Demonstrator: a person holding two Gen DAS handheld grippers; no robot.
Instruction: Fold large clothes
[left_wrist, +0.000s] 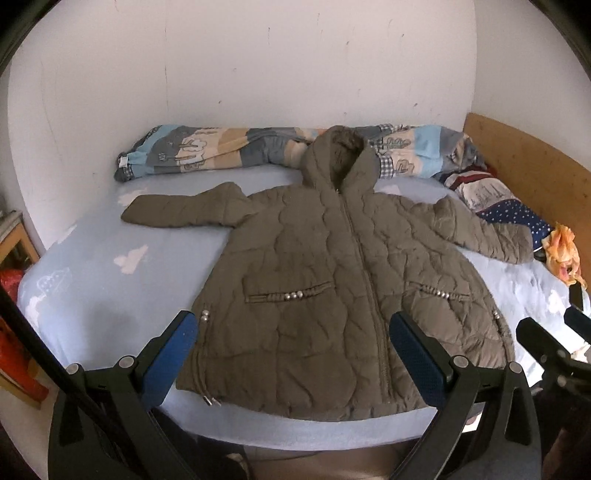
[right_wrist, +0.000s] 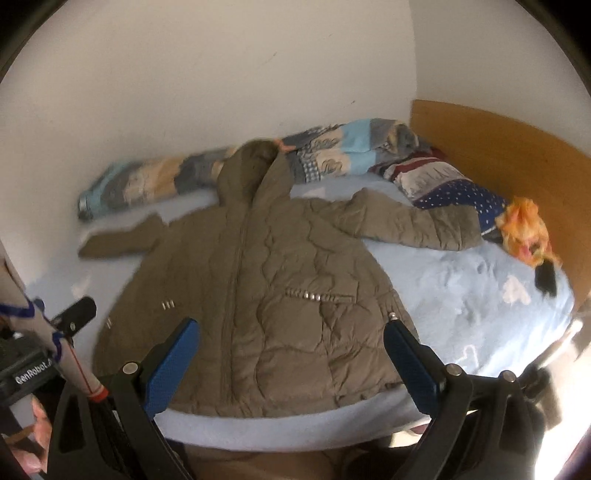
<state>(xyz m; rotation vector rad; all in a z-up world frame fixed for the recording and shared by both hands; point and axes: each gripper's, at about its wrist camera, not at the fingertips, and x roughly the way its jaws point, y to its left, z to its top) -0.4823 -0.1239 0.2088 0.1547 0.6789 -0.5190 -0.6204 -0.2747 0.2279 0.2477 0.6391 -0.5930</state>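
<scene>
An olive-brown quilted hooded jacket (left_wrist: 325, 280) (right_wrist: 266, 295) lies flat and face up on the bed, zipped, both sleeves spread sideways and the hood toward the wall. My left gripper (left_wrist: 293, 328) hovers open above the hem, its blue pads (left_wrist: 173, 354) wide apart with nothing between them. Over the jacket's right half, my right gripper (right_wrist: 291, 336) also stands open and empty, its blue-padded fingers (right_wrist: 410, 362) well spread. The right sleeve cuff (right_wrist: 450, 229) rests against the pillow.
The bed has a light blue sheet (left_wrist: 110, 258) with white clouds. A rolled patterned duvet (left_wrist: 207, 151) lies along the white wall. A dotted blue pillow (right_wrist: 454, 195) and an orange cloth (right_wrist: 528, 229) sit by the wooden headboard (right_wrist: 498, 140). A hand (right_wrist: 37, 424) shows at lower left.
</scene>
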